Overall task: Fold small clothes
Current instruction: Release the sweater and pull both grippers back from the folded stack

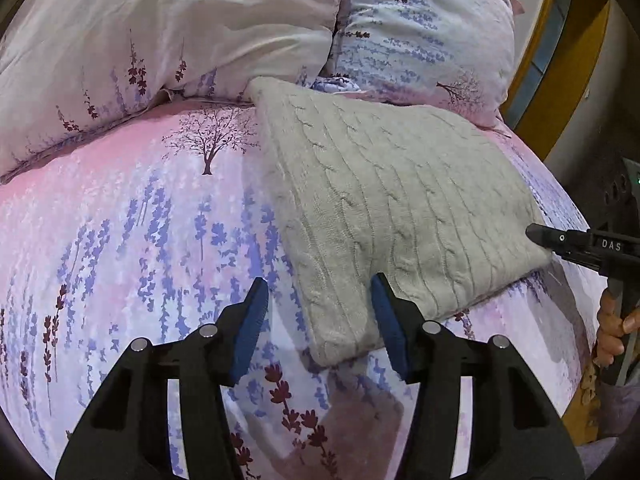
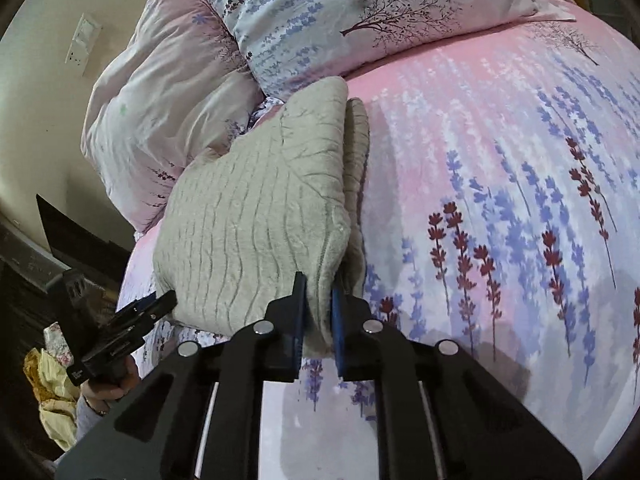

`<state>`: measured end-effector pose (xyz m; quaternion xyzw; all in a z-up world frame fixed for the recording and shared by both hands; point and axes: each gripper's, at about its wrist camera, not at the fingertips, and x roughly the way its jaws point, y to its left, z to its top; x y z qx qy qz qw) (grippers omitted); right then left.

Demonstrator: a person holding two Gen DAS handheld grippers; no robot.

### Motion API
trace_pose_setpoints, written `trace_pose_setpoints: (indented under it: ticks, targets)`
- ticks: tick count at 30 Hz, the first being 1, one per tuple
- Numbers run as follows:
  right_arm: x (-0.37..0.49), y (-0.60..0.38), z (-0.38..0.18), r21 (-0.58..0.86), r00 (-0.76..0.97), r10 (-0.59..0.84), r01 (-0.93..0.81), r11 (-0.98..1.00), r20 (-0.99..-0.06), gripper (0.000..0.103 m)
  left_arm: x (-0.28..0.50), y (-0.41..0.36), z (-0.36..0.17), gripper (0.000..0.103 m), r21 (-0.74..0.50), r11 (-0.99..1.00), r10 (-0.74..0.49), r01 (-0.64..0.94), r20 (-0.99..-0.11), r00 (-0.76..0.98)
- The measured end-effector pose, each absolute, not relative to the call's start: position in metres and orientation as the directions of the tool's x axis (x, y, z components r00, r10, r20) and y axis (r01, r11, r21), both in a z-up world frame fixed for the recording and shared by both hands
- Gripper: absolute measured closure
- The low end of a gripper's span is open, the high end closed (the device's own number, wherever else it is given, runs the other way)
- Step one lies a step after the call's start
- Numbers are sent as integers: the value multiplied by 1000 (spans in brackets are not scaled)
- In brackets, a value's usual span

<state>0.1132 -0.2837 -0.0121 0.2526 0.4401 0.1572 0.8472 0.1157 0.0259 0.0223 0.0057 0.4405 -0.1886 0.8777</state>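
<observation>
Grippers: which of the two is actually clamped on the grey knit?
The right gripper: its jaws pinch a corner of the grey knit. The left gripper is spread open, straddling another corner without gripping.

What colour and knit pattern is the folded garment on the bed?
Light grey-beige folded garment, cable-knit ridges; clearest in the left wrist view.

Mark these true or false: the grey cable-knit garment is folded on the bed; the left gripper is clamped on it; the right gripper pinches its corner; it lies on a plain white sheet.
1. The grey cable-knit garment lies folded on the bed. True.
2. The left gripper is clamped on it. False: its jaws stand open around the near corner.
3. The right gripper pinches a corner of the garment. True.
4. It lies on a plain white sheet. False: the pink floral bedsheet has purple flowers and trees.
</observation>
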Motion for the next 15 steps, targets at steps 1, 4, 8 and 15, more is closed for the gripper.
trace_pose_setpoints:
  ticks: [1,4,8,15]
  targets:
    - [110,-281,-8,521,575,448,-44,852,-684,83,114,26,25,47,-154,929,-325,336,-772,546]
    - [93,-275,17,397,681,317,-42,917,-660,59,98,22,44,42,-125,934,-317,336,-725,612]
    - [81,-253,45,338,738,349,-174,925,-577,60,82,2,66,26,-124,921,-356,368,-650,672]
    - [97,-221,23,196,676,275,-193,961,-684,63,99,-48,47,23,-143,910,-365,388,-720,590]
